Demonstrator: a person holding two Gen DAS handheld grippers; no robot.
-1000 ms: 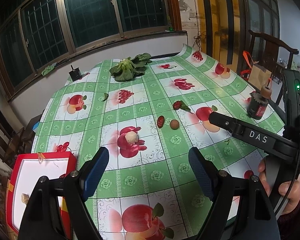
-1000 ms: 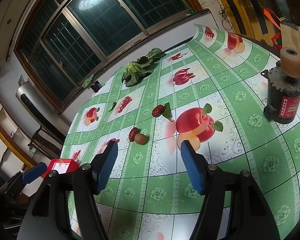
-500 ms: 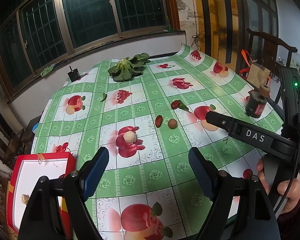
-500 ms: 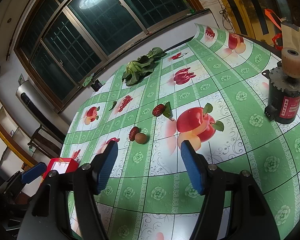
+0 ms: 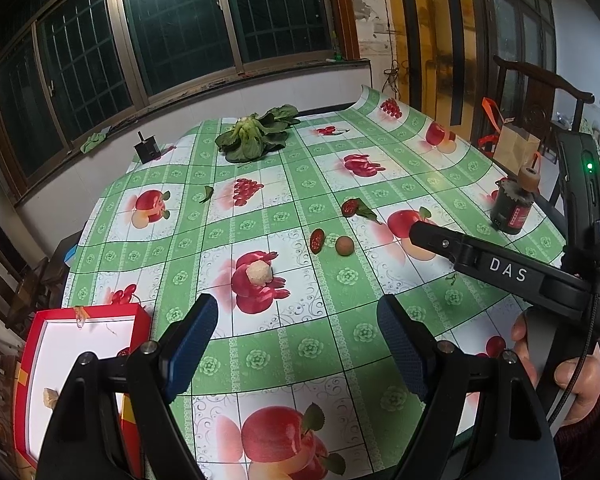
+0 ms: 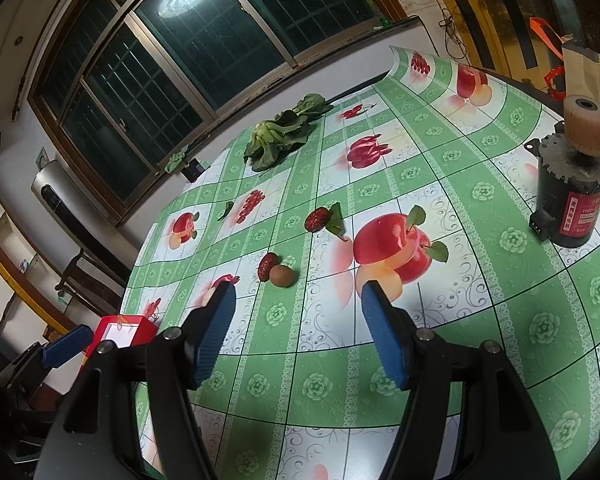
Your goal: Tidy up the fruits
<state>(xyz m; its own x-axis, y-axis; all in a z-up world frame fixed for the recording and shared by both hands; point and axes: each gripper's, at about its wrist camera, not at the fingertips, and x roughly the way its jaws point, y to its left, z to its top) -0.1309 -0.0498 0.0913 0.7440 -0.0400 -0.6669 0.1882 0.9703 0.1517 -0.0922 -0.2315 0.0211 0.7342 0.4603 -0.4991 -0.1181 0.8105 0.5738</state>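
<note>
On the green fruit-print tablecloth lie a brown round fruit [image 5: 344,246] [image 6: 282,275], a red date [image 5: 317,240] [image 6: 268,265] beside it, another red date with a leaf [image 5: 350,207] [image 6: 317,219] farther back, and a pale peeled fruit [image 5: 259,272] nearer the left. A red box with a white inside [image 5: 76,356] [image 6: 120,330] sits at the near left edge. My left gripper [image 5: 296,338] is open and empty above the near table. My right gripper [image 6: 296,328] is open and empty, short of the brown fruit; its body [image 5: 500,272] shows in the left wrist view.
A bunch of leafy greens [image 5: 256,136] [image 6: 284,132] lies at the far side. A small dark motor with a red label [image 5: 512,208] [image 6: 572,200] stands at the right. A small black box [image 5: 147,149] sits far left. A wooden chair [image 5: 540,92] stands beyond the right edge.
Both grippers have drifted back slightly from the fruits; the table contents shift a little farther away in view. Both stay open. Nothing on the table moved.
</note>
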